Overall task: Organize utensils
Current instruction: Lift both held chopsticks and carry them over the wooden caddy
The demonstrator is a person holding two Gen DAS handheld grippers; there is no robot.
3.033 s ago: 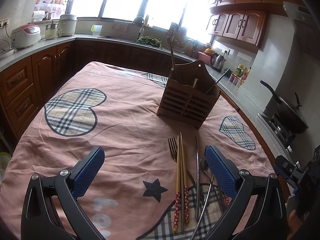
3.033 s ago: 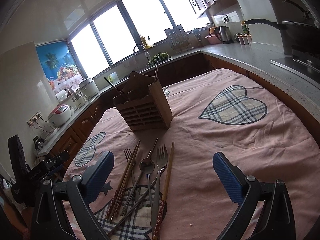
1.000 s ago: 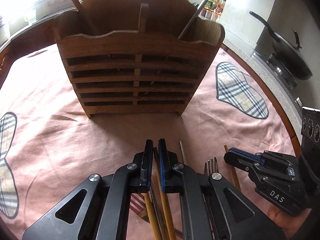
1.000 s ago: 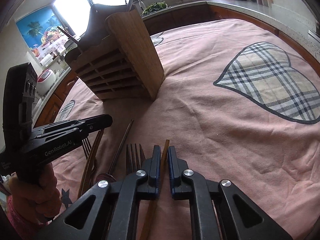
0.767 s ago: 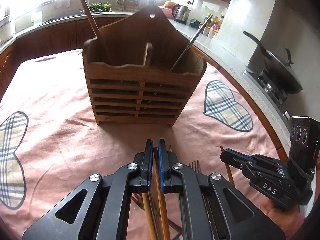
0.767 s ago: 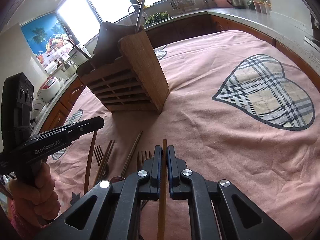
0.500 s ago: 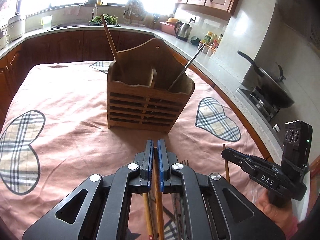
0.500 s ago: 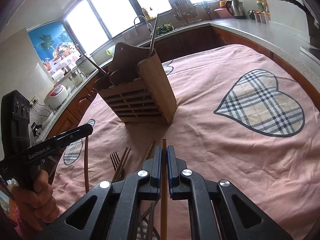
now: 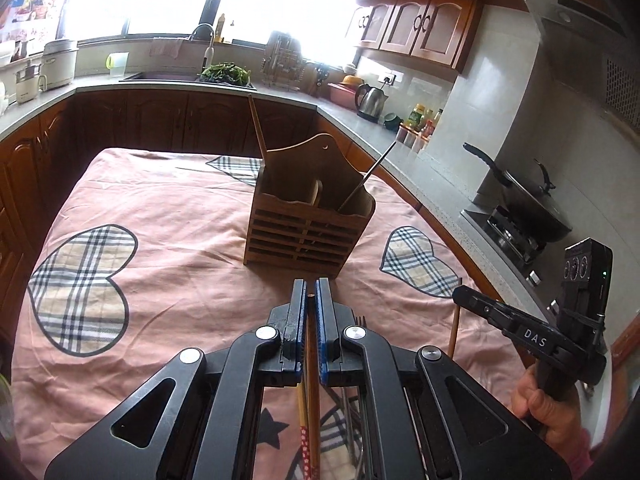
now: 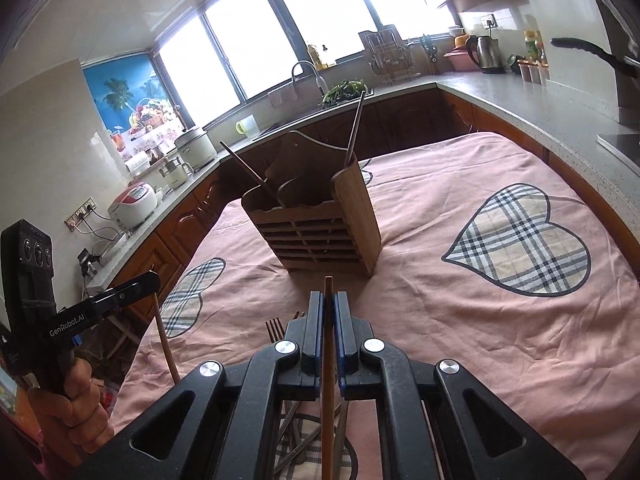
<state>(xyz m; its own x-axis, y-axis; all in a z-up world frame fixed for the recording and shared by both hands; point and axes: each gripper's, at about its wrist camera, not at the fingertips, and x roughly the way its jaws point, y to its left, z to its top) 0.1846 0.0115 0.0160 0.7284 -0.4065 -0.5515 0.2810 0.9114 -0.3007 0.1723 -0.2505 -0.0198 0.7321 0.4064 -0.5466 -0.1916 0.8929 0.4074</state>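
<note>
A slatted wooden utensil holder (image 9: 308, 232) stands upright mid-table on the pink cloth, with a wooden stick (image 9: 256, 124) and a metal rod (image 9: 372, 174) leaning in it. My left gripper (image 9: 310, 286) is shut on a brown chopstick (image 9: 313, 420), lifted above the cloth short of the holder. My right gripper (image 10: 328, 298) is shut on another chopstick (image 10: 328, 380), which hangs down from its jaws. Each gripper shows in the other's view: the right gripper (image 9: 458, 292), the left gripper (image 10: 154, 280). A fork (image 10: 274, 328) and other utensils (image 10: 296, 440) lie below on the cloth.
The pink tablecloth (image 10: 460, 340) has plaid hearts. A dark pan (image 9: 532, 208) sits on the stove right of the table, beyond the counter edge (image 9: 440, 200). A kettle (image 9: 370, 100) and bottles stand on the far counter. A person's hand (image 10: 80, 400) holds the left gripper.
Both grippers, open over the utensils three seconds ago, are shut on a chopstick each. Over the last second both rose and drew back from the holder, which looks smaller.
</note>
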